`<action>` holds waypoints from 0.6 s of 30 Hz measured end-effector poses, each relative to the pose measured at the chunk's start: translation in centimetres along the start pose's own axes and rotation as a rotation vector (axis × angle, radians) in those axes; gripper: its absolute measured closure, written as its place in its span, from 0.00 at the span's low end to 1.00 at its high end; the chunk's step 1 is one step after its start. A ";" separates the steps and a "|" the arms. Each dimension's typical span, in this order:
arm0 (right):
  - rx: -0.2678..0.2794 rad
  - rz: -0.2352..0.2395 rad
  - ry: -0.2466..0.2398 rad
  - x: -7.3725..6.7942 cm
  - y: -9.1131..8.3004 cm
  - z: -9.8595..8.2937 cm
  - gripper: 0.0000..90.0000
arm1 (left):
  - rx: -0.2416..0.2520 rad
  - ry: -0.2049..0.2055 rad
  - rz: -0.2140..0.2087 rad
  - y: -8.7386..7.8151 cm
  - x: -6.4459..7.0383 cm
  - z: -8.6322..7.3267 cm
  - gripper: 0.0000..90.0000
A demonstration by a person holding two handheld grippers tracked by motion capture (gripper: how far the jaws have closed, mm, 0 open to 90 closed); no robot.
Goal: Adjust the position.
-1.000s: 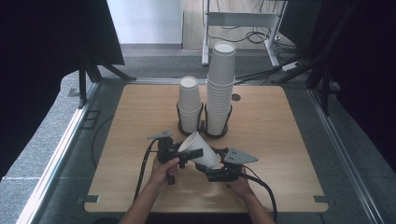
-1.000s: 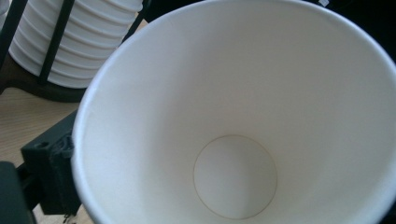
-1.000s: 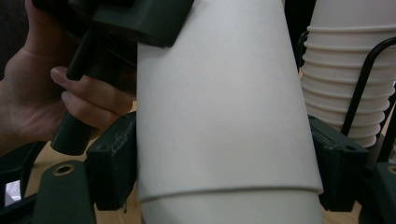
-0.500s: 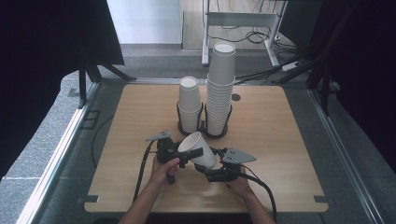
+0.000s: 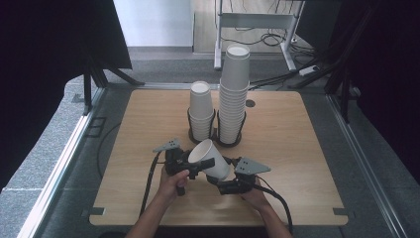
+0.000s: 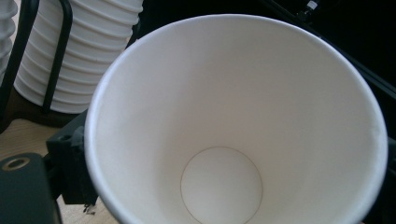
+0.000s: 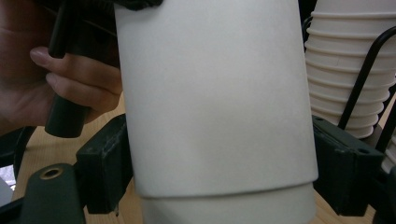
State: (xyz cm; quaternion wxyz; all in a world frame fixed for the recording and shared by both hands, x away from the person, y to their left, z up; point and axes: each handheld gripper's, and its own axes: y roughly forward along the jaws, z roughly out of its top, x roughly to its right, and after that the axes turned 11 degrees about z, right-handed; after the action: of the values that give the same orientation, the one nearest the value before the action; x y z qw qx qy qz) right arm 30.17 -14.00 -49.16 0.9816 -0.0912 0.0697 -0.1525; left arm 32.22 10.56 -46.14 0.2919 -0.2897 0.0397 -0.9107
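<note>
High view: cup stacks (image 5: pixel 221 109) stand behind, seemingly clear of tilted cup (image 5: pixel 210 158).

A pale wood counter in a dark-draped bay.

You work at a light wooden counter (image 5: pixel 297 148) with rounded corners, set on a metal frame (image 5: pixel 57 171) that runs along its left and right sides. Grey carpet floor (image 5: pixel 44 129) lies around it. Black curtains (image 5: pixel 49 39) hang to your left and black curtains on the right (image 5: pixel 386 49) close that side. Ahead, past the counter's far edge, you see a white wall panel (image 5: pixel 153 22), a strip of wood floor, the grey metal legs of a desk (image 5: pixel 257 22), and loose black cables (image 5: pixel 277 79) on the floor. Soft, even light falls from above.
</note>
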 end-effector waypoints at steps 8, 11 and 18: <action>-0.041 -0.013 0.003 0.1 0.1 -0.2 0.15 | 0.025 0.008 0.009 -0.6 -0.1 0.3 0.11; -0.054 -0.018 0.009 0.2 0.1 -0.3 0.15 | 0.031 0.013 0.019 -0.9 -0.3 0.4 0.11; -0.094 -0.029 0.012 0.3 0.3 -0.5 0.12 | 0.062 0.013 0.045 -1.7 -0.4 0.7 0.14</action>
State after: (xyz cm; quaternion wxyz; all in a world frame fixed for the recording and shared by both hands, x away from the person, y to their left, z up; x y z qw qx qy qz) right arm 30.41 -13.90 -49.73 0.9735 -0.1375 0.0814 -0.1637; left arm 32.02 12.26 -45.33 0.3208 -0.2735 0.0200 -0.9066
